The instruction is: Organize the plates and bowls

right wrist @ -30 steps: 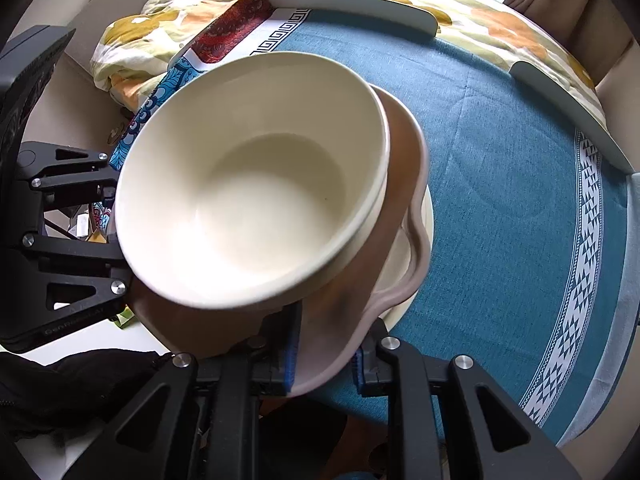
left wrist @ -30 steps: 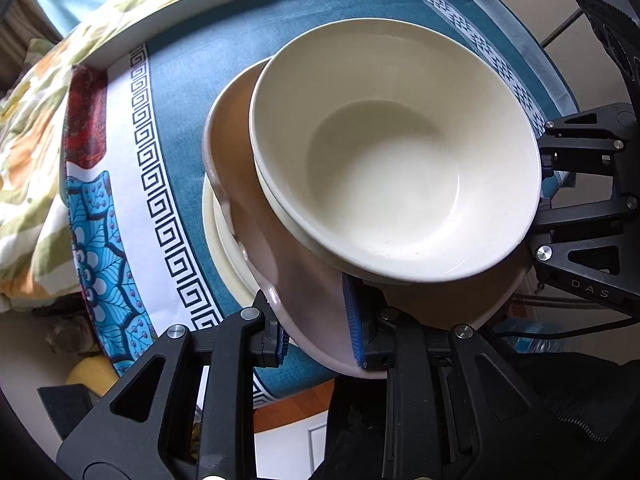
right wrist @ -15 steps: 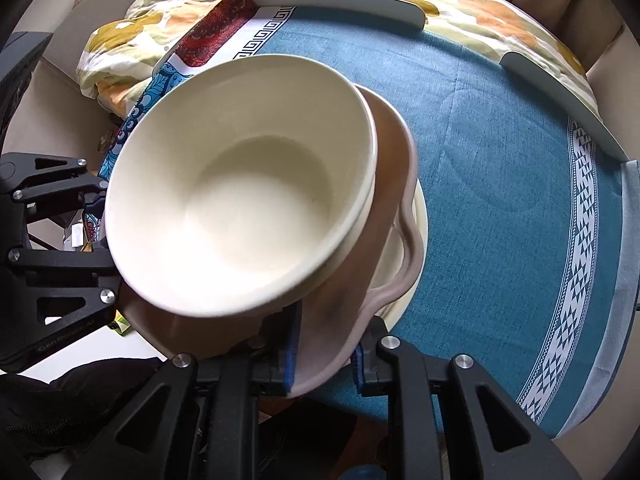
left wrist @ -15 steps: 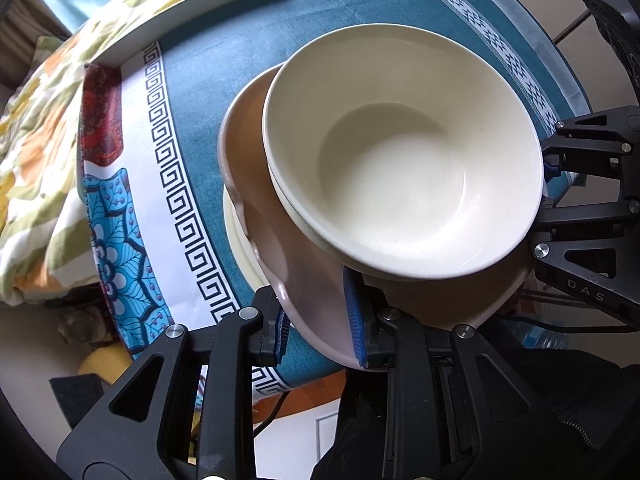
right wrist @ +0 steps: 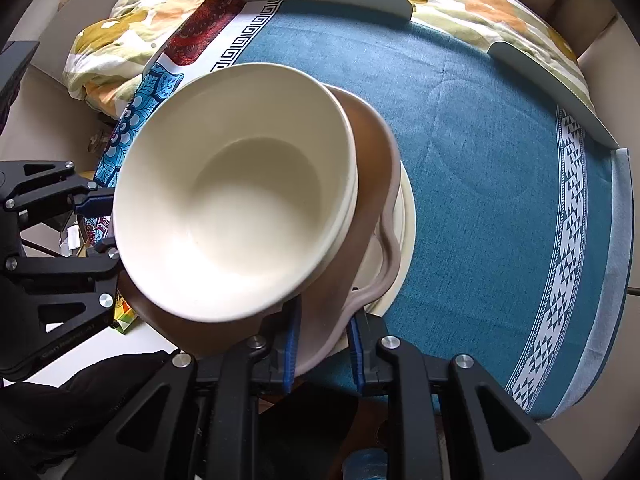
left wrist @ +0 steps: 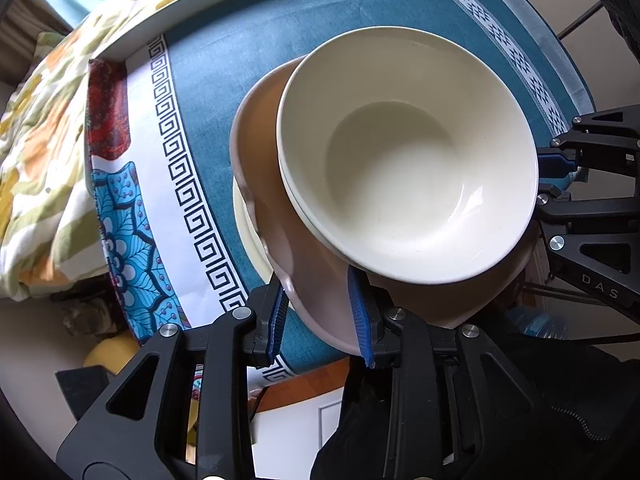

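stack: cream bowl (left wrist: 408, 152) on wavy-rimmed brown plate (left wrist: 300, 276), over cream plate (right wrist: 402, 240) on table (right wrist: 500, 152) | L gripper (left wrist: 320, 316): fingers opening, rim btwn | R gripper (right wrist: 322, 344): fingers pinch opposite rim, near-closed | why: 2-side hold keeps load level for stacking

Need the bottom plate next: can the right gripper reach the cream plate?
Probably not: the right gripper is clamped on the brown plate, which, carrying the bowl, covers most of the cream plate.
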The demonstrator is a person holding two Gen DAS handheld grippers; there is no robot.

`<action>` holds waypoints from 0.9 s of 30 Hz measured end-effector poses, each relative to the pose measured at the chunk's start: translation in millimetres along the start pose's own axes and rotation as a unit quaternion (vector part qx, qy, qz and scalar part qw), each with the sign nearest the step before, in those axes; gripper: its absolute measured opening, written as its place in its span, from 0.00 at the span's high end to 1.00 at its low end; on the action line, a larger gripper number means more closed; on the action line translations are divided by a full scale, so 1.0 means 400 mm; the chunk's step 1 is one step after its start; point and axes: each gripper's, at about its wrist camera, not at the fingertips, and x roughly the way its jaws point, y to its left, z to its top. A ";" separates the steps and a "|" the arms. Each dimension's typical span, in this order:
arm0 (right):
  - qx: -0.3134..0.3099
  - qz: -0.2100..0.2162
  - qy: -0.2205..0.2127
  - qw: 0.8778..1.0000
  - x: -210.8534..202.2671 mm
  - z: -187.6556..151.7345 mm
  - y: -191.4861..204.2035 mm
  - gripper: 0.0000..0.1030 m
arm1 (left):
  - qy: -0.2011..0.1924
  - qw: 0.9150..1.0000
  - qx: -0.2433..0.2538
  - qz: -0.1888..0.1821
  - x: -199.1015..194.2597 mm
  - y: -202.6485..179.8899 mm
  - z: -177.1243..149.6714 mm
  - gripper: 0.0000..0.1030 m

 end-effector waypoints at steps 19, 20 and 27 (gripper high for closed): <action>0.041 0.012 -0.035 0.998 -0.122 -0.053 -0.026 0.81 | -0.012 1.000 -0.004 -0.001 -0.124 -0.007 -0.050 0.74; 0.043 0.012 -0.043 0.998 -0.138 -0.063 -0.026 0.81 | -0.023 1.000 -0.008 0.005 -0.144 -0.011 -0.059 0.74; 0.051 0.003 -0.155 0.987 -0.336 -0.181 -0.016 0.81 | -0.168 0.982 -0.069 0.050 -0.372 -0.065 -0.156 0.74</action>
